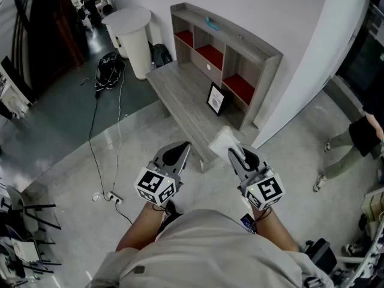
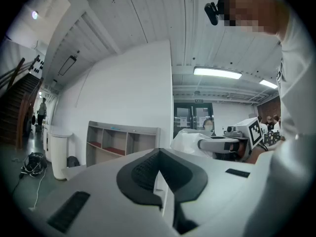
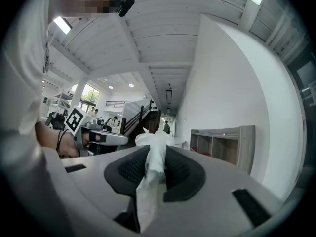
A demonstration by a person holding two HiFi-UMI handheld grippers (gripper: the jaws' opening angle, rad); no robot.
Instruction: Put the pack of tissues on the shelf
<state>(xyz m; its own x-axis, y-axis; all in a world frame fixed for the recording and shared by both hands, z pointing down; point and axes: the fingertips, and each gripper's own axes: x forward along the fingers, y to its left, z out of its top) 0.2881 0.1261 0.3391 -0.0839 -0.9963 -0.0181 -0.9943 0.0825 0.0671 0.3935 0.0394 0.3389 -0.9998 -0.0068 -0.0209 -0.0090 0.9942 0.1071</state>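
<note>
White plastic shows past the tip of the right hand-held gripper [image 1: 235, 155] in the head view: the pack of tissues [image 1: 221, 141], its length running forward from the jaws over the near end of the worktop [image 1: 180, 98]. The shelf [image 1: 264, 77] stands ahead of that gripper, well apart. The left hand-held gripper [image 1: 182, 149] hangs just beside it, no nearer the shelf.

From the left gripper view, its own jaws [image 2: 159, 157] are pressed together with nothing between them. The pack [image 2: 190, 139] bulges off to their right.

From the right gripper view, the jaws [image 3: 155, 154] are clenched on the pack's crumpled wrapper [image 3: 157, 142]. The shelf [image 3: 232, 142] lies ahead, right of their line, so the carrying arm looks best placed to reach it.
</note>
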